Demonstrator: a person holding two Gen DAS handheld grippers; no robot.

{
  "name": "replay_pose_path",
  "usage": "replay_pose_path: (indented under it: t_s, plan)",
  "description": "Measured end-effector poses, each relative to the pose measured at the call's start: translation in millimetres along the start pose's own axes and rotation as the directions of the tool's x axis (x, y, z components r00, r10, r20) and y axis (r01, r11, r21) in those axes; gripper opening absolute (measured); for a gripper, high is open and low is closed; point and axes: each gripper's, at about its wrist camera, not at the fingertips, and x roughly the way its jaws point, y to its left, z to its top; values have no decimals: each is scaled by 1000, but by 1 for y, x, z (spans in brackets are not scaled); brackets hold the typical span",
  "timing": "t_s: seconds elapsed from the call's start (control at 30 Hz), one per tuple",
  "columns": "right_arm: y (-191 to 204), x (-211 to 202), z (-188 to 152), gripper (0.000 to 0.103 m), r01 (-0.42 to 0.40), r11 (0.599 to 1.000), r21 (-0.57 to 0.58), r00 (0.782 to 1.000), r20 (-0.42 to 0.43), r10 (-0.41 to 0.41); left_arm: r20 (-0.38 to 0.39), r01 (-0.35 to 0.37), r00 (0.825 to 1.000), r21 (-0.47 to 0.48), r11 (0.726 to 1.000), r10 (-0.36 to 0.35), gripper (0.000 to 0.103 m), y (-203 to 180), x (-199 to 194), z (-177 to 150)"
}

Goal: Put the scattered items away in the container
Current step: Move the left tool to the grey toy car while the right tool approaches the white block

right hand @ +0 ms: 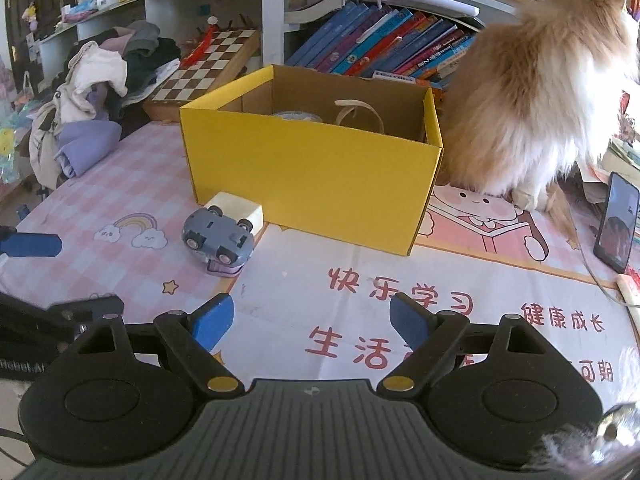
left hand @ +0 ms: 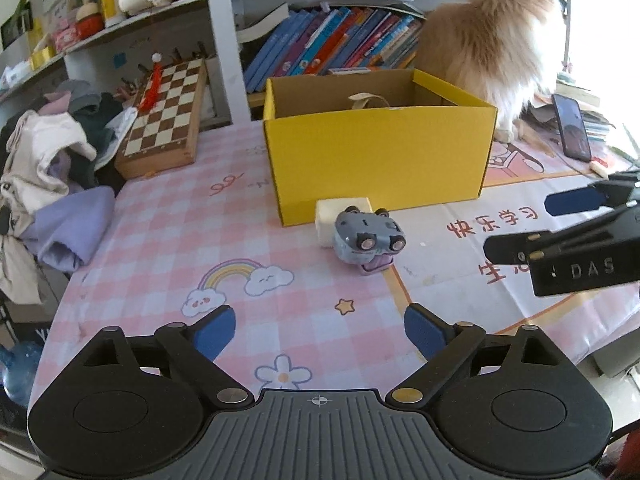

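A yellow cardboard box [left hand: 380, 160] stands open on the table; it also shows in the right wrist view [right hand: 312, 176], with a tape roll [right hand: 358, 114] and a flat round item inside. A grey toy car [left hand: 368, 238] lies upside down in front of the box, touching a cream block [left hand: 340, 212]; both show in the right wrist view, the car [right hand: 218, 240] and the block [right hand: 236, 208]. My left gripper [left hand: 320, 334] is open and empty, short of the car. My right gripper [right hand: 312, 322] is open and empty, to the right of the car; it also shows in the left wrist view [left hand: 532, 220].
A fluffy orange cat [right hand: 532, 100] sits right of the box. A phone [right hand: 616, 222] leans at the far right. A chessboard [left hand: 164, 112] and a clothes pile [left hand: 52, 168] lie at the left. Books [left hand: 332, 44] fill the shelf behind. A patterned cloth [left hand: 200, 240] covers the table.
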Motion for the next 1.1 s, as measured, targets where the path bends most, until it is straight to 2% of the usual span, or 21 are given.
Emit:
replay_pose_path:
  t_s: [0.2,0.47,0.57,0.73,1.1]
  plan:
    - [-10,7,9,84,-37,999,30,999,-14,37,0,5,1000,15,1000,-5,95,-7,7,6]
    - [-18,21,25,82,-108,994,31,993,-41,109,-17,47,999,-36,998,-48,95,-8,23,12]
    - [-23,28,31,78,-139,989,44,988,-59,141,-5,38,999,-49,998,-38,95,-11,29,14]
    - [-32,39,38,78,-172,982,73,980,-85,178,11,38,999,-65,997,-37,93,-15,40,20]
    - [-48,58,44,78,-198,976,87,971,-120,207,3,27,1000,-6,1000,-27,87,-37,67,32]
